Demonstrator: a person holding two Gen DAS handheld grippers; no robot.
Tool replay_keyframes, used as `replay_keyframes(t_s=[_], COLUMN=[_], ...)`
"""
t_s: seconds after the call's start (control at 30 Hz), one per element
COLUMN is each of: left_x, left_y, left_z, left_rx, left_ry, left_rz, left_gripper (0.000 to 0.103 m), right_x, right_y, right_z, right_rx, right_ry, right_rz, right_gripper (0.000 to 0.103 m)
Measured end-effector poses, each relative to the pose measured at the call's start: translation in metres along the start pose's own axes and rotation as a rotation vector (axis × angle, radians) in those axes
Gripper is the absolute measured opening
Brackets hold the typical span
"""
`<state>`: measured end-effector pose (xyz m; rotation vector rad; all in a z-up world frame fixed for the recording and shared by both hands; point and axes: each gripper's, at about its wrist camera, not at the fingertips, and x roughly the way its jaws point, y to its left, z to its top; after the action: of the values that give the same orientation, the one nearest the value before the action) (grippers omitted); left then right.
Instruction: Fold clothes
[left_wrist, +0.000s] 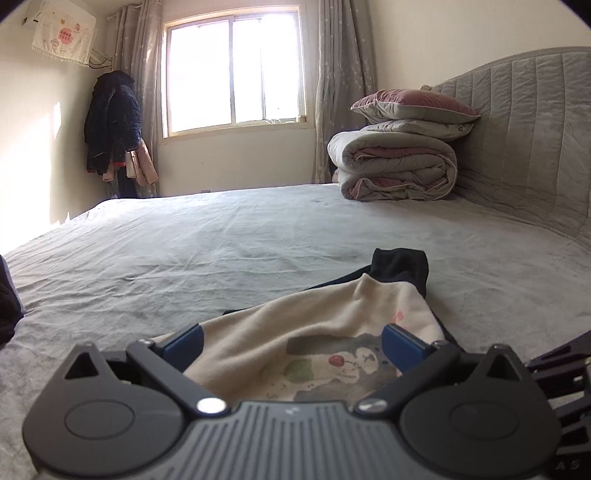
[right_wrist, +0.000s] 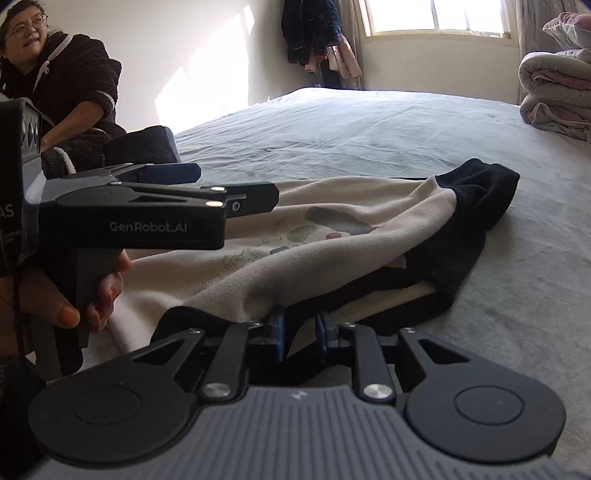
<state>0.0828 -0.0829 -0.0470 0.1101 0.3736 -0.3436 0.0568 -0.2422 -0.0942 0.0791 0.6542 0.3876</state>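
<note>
Near the bed's (left_wrist: 258, 229) front edge, my cream-and-black top (right_wrist: 332, 236) lies half bunched. Left gripper (left_wrist: 291, 343) gapes wide over it, right gripper (right_wrist: 301, 326) looks pinched on the black hem. Looks mid-fold to me; next needs a second grip.

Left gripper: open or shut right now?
Open. In its own view the left gripper has its blue pads spread wide, with the cream shirt lying loose between them, not pinched.
</note>
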Motion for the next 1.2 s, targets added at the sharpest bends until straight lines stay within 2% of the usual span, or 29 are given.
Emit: replay_keyframes(t_s=[0.07, 0.13, 0.2, 0.27, 0.33, 0.53, 0.57, 0.7, 0.97, 1.1, 1.17, 1.2], left_x=[0.01, 0.024, 0.034, 0.039, 0.041, 0.042, 0.041, 0.042, 0.041, 0.042, 0.042, 0.043], left_y=[-0.009, -0.019, -0.017, -0.011, -0.008, 0.001, 0.002, 0.003, 0.002, 0.003, 0.003, 0.002], left_z=[-0.005, -0.014, -0.021, -0.023, -0.024, -0.028, -0.029, -0.031, -0.032, -0.032, -0.032, -0.032], left_rx=[0.055, 0.134, 0.131, 0.113, 0.109, 0.079, 0.078, 0.074, 0.082, 0.078, 0.084, 0.086], left_ry=[0.05, 0.12, 0.174, 0.212, 0.228, 0.262, 0.264, 0.271, 0.271, 0.276, 0.275, 0.275], left_rz=[0.011, 0.052, 0.095, 0.107, 0.128, 0.139, 0.138, 0.133, 0.126, 0.116, 0.113, 0.112], left_gripper=[0.102, 0.102, 0.103, 0.103, 0.103, 0.103, 0.103, 0.103, 0.103, 0.103, 0.103, 0.103], right_x=[0.013, 0.014, 0.01, -0.001, -0.014, -0.016, -0.014, -0.006, 0.006, -0.01, -0.013, -0.01], right_y=[-0.002, -0.007, -0.012, -0.019, -0.033, -0.095, -0.099, -0.099, -0.119, -0.105, -0.097, -0.095], right_z=[0.002, 0.002, 0.002, -0.001, -0.005, -0.026, -0.028, -0.028, -0.033, -0.029, -0.032, -0.033], right_rx=[0.004, 0.032, 0.069, 0.116, 0.203, 0.702, 0.738, 0.785, 1.003, 0.966, 0.936, 0.947], right_ry=[0.033, 0.039, 0.071, 0.075, 0.057, -0.052, -0.068, -0.117, -0.246, -0.16, -0.13, -0.141], right_rz=[-0.003, 0.003, -0.01, -0.036, -0.066, 0.128, 0.139, 0.175, 0.293, 0.227, 0.247, 0.269], right_gripper=[0.042, 0.047, 0.056, 0.066, 0.067, 0.066, 0.067, 0.067, 0.068, 0.069, 0.07, 0.07])
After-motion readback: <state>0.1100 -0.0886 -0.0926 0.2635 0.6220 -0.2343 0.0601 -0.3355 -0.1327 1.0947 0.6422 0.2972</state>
